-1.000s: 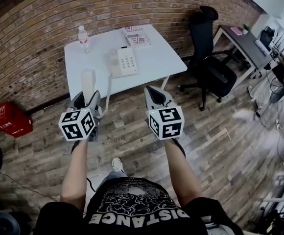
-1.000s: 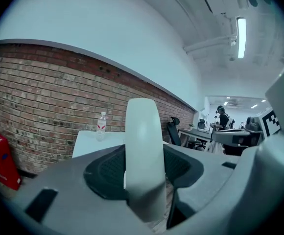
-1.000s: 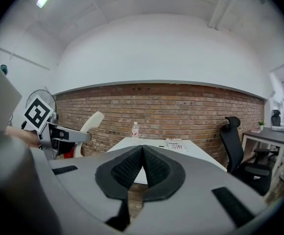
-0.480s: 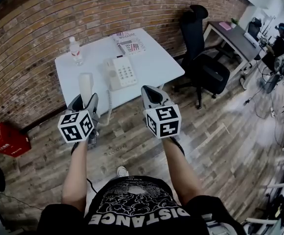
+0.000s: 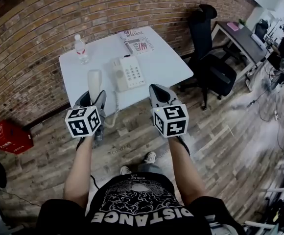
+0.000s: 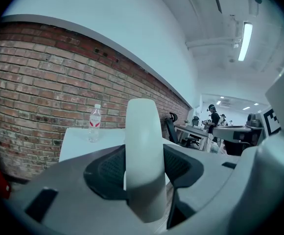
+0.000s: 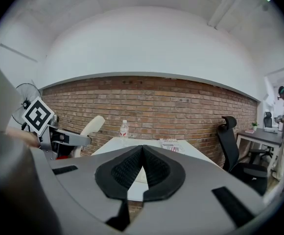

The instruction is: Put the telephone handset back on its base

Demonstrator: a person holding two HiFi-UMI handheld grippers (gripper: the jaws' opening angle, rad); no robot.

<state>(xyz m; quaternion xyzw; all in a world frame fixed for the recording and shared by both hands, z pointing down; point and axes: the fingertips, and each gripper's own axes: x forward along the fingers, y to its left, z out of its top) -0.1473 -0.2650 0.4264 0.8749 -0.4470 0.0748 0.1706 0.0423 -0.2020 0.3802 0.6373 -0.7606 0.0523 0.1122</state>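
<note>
Gripping white handset (image 5: 94,79) upright between jaws of left tool (image 5: 92,98), near front edge of counter (image 5: 166,67), apart from keypad base (image 5: 128,72) at counter middle, coiled cord (image 5: 115,109) hanging between, with right tool (image 5: 160,94) alongside, closed, empty.

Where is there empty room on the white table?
The widest bare patch on the table is at its right, between the phone base and the table's right edge, in front of the magazine. A smaller one lies between the bottle and the base. The front left is crowded by the handset in the left gripper.
</note>
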